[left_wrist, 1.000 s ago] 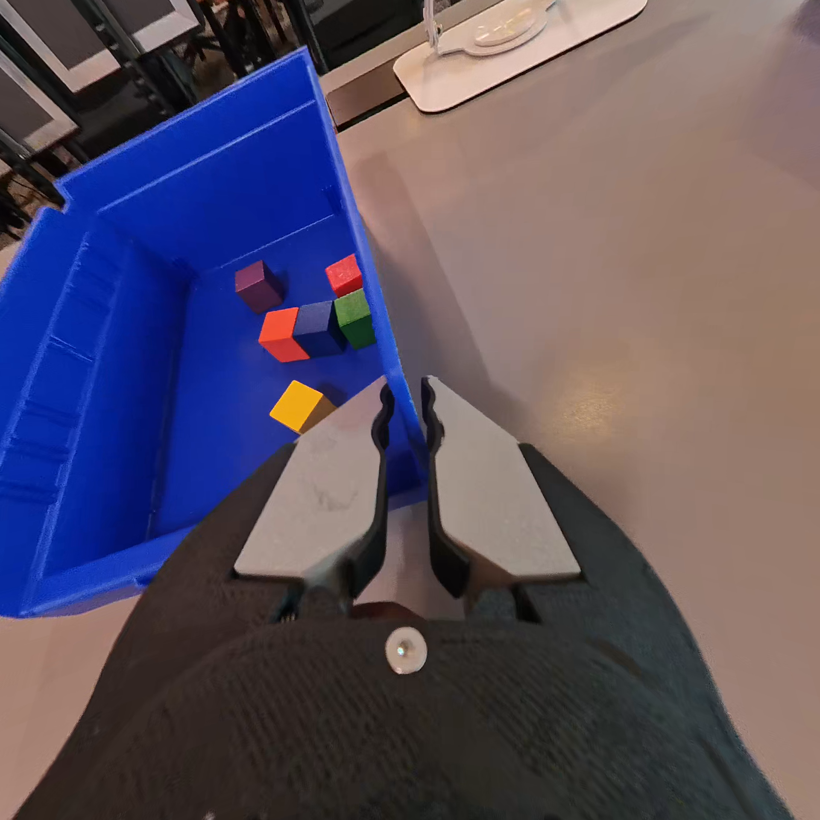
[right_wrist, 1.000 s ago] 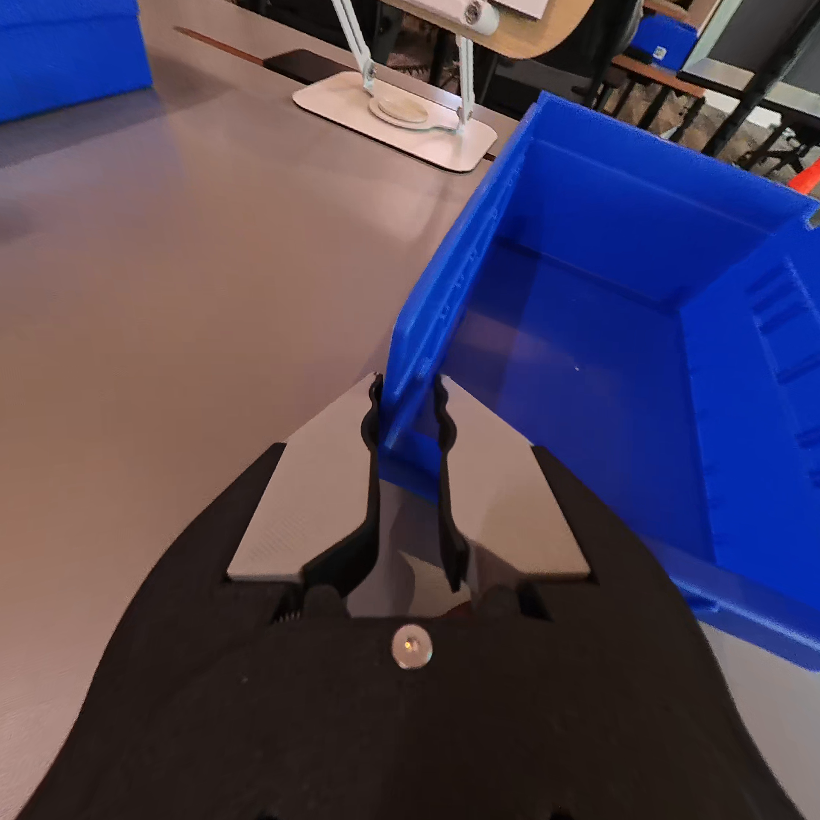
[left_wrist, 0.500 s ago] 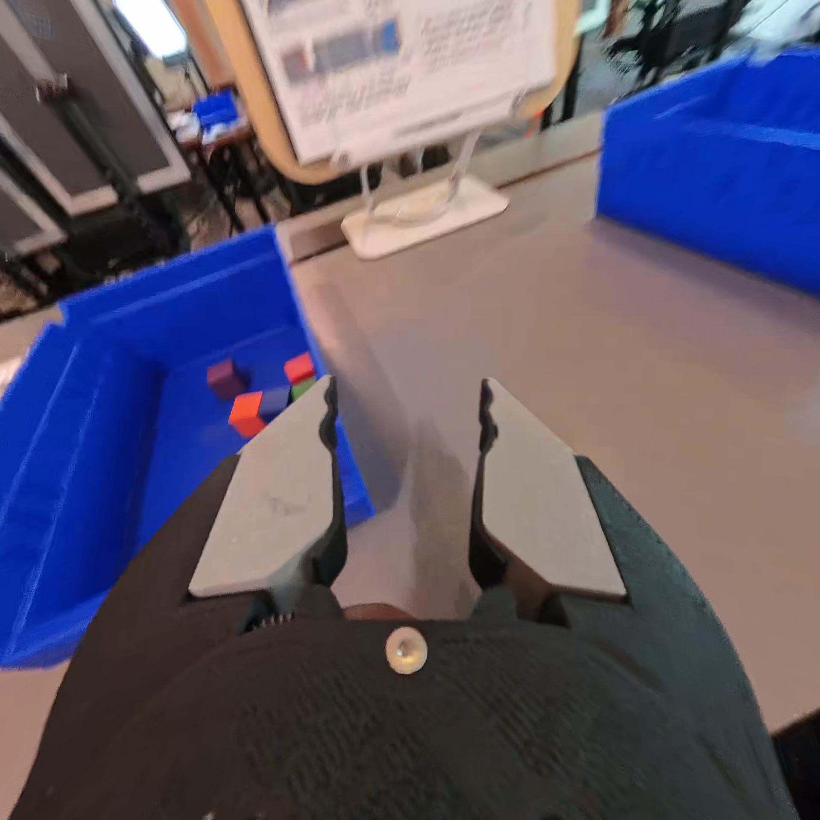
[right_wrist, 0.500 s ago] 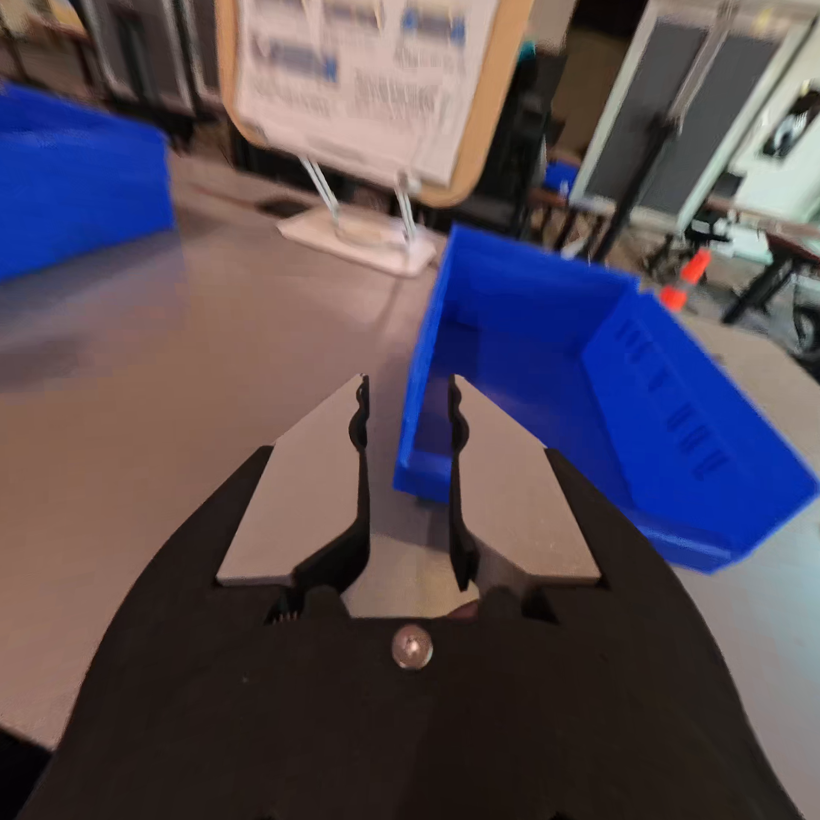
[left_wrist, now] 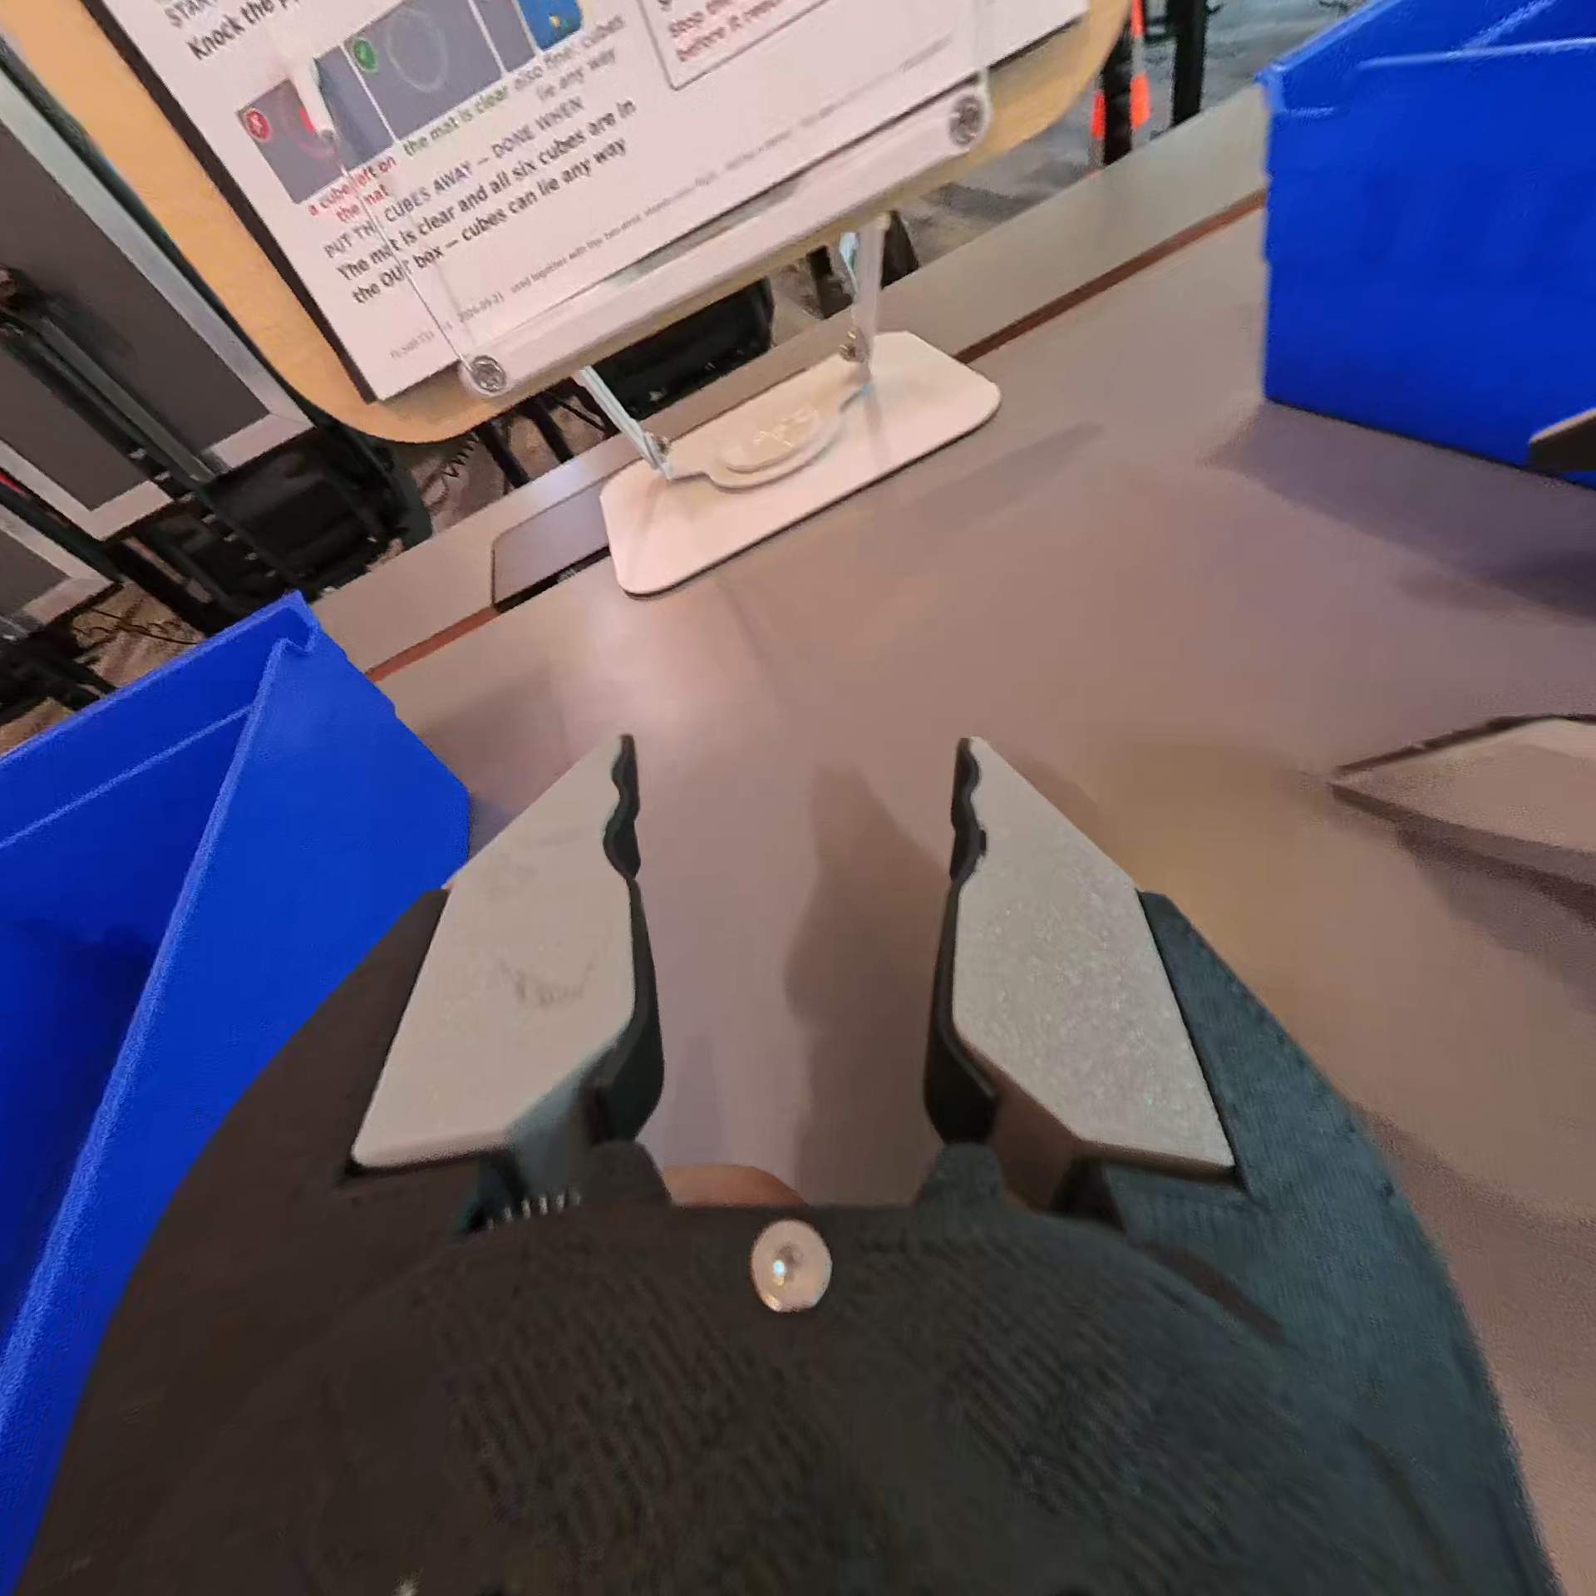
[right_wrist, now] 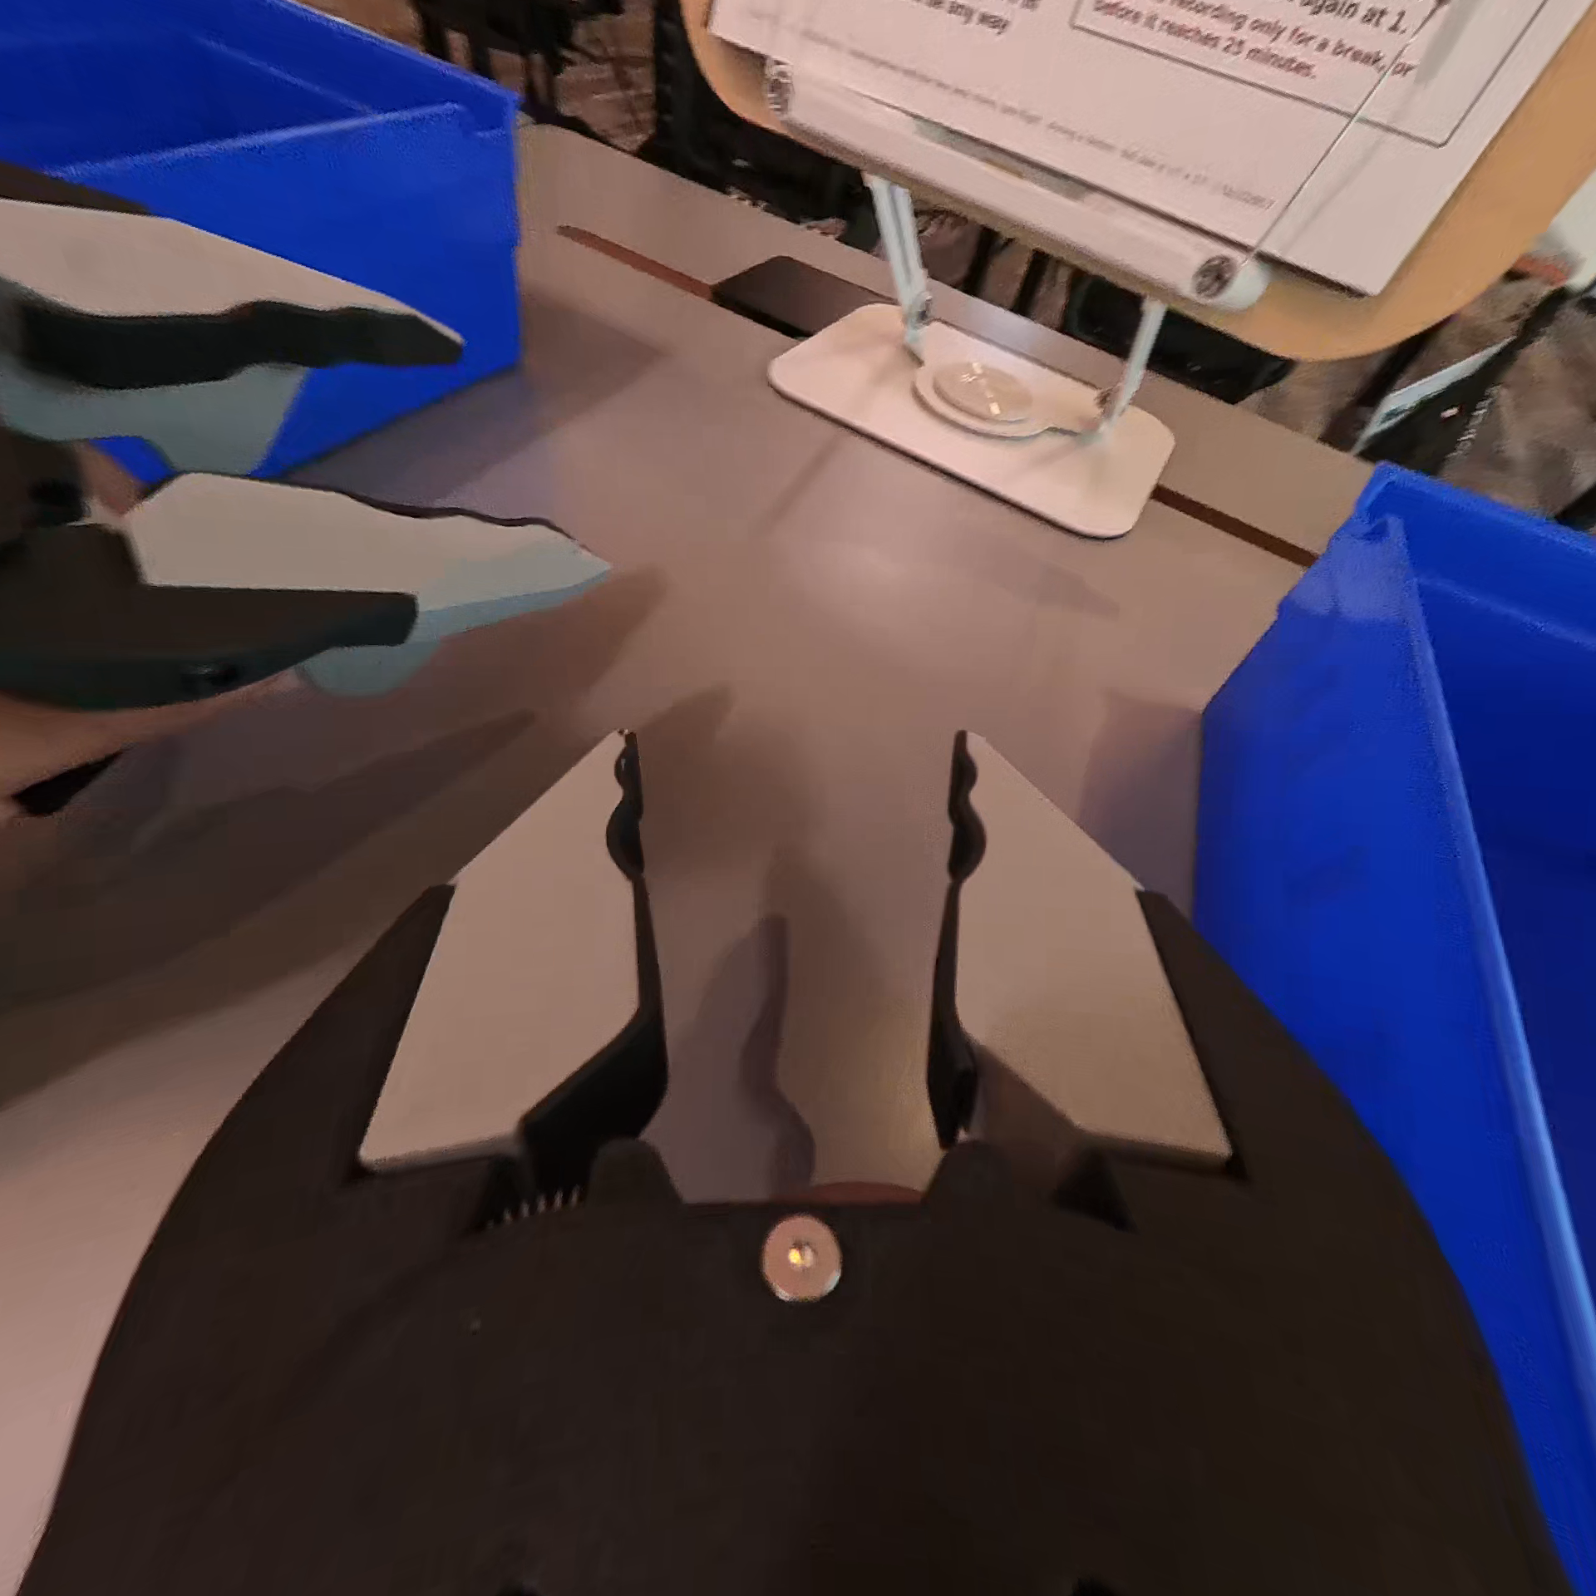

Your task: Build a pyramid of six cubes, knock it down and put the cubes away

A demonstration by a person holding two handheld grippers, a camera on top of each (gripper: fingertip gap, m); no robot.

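Observation:
My left gripper (left_wrist: 794, 777) is open and empty above the grey table (left_wrist: 1079, 691). A blue bin (left_wrist: 216, 864) stands close on its left; its inside is out of sight and no cubes show in either view. My right gripper (right_wrist: 790, 769) is open and empty, with a second blue bin (right_wrist: 1382, 864) close on its right. The left gripper also shows in the right wrist view (right_wrist: 484, 449), at the left, open, in front of the far blue bin (right_wrist: 302, 155). A tip of the right gripper's fingers (left_wrist: 1468, 794) shows at the right edge of the left wrist view.
A sign board on a white stand (left_wrist: 794, 466) stands at the table's far edge, also in the right wrist view (right_wrist: 976, 414). A dark slot (left_wrist: 544, 553) is set in the tabletop beside it. Another blue bin (left_wrist: 1425, 242) stands far right. Chairs and frames lie beyond.
Both grippers let go of the bin rims, opened wide and pulled back from the bins toward the middle of the table. The views tilted up, so the cubes in the left bin dropped from sight.

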